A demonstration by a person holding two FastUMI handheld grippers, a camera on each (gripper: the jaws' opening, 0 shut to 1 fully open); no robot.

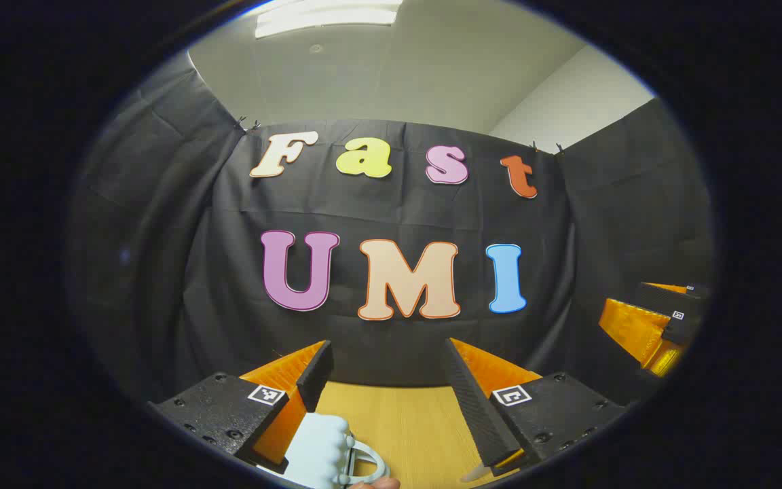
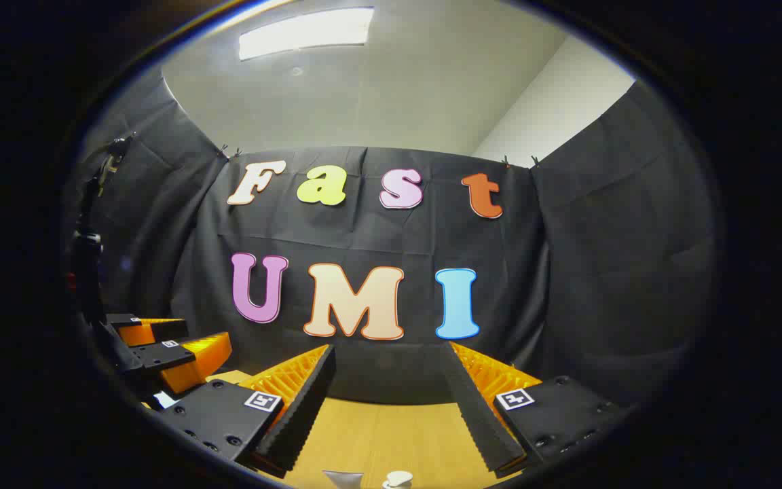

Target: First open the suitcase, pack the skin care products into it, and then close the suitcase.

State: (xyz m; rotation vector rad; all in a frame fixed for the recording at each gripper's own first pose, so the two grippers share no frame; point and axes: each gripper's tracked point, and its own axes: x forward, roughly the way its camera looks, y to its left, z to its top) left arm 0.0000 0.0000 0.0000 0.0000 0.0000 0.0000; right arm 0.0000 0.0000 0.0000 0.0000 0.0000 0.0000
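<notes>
My left gripper (image 1: 389, 353) is open, held above the wooden table (image 1: 404, 421) and facing the booth's back wall. A pale blue ridged object (image 1: 323, 448) with a grey loop (image 1: 367, 462) sits low, just by its left finger; I cannot tell what it is. My right gripper (image 2: 391, 356) is also open over the table (image 2: 377, 435), with nothing between its fingers. Two small white tops (image 2: 343, 479) (image 2: 398, 479) peek in at the bottom edge. Each gripper appears off to the side in the other's view: the right gripper (image 1: 662, 319) and the left gripper (image 2: 160, 346).
The black cloth wall closes off the back and both sides of the table. A dark stand (image 2: 85, 258) rises at the far left. A fingertip (image 1: 377, 483) and a small white piece (image 1: 476, 473) show at the bottom edge.
</notes>
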